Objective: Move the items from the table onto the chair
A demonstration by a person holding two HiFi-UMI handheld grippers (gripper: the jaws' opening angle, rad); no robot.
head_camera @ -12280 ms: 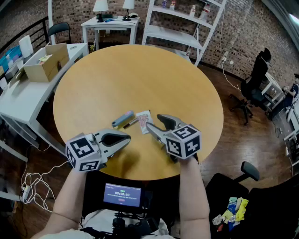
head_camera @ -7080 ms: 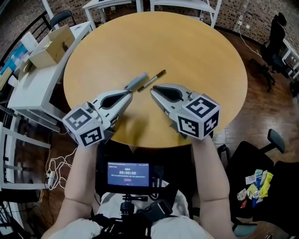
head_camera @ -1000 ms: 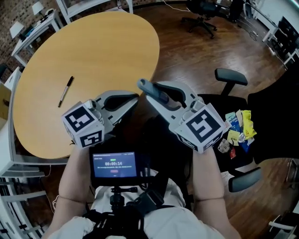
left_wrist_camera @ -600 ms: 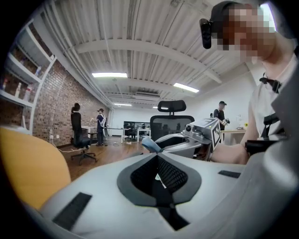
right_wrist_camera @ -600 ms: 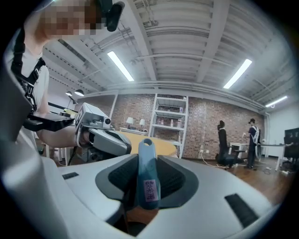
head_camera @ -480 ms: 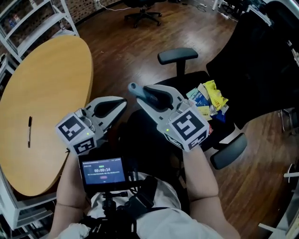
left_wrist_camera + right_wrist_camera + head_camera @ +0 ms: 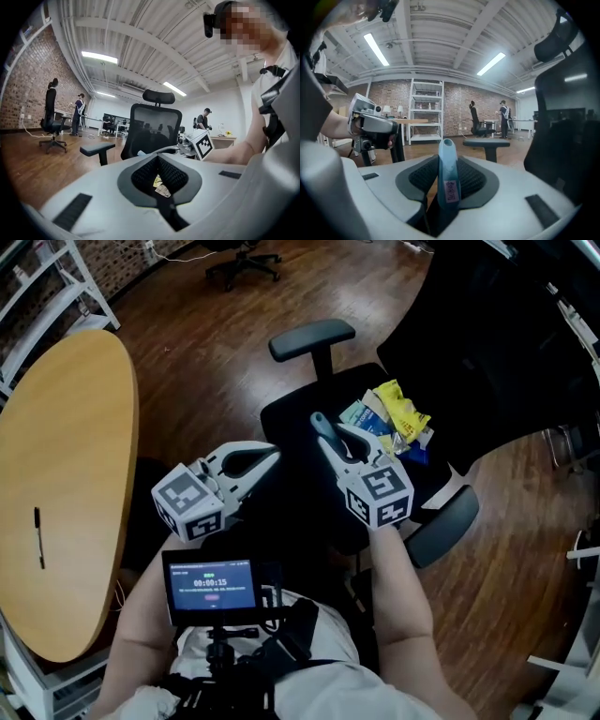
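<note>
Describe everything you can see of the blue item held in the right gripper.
The blue item is a slender, smooth, plastic-looking light-blue tube shape with a rounded tip and a small pinkish printed sticker. It is clamped between the right gripper's jaws, its tip projecting beyond them, touching nothing else in view, above the black chair seat.

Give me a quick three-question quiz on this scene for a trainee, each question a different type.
1. True or false: the right hand-held gripper is clamped on a blue tube.
2. Which item lies on the table? A) black pen B) mug C) stapler
3. Fill in: the packets lie on the seat of the ____.

Key: 1 true; 2 A; 3 chair.
</note>
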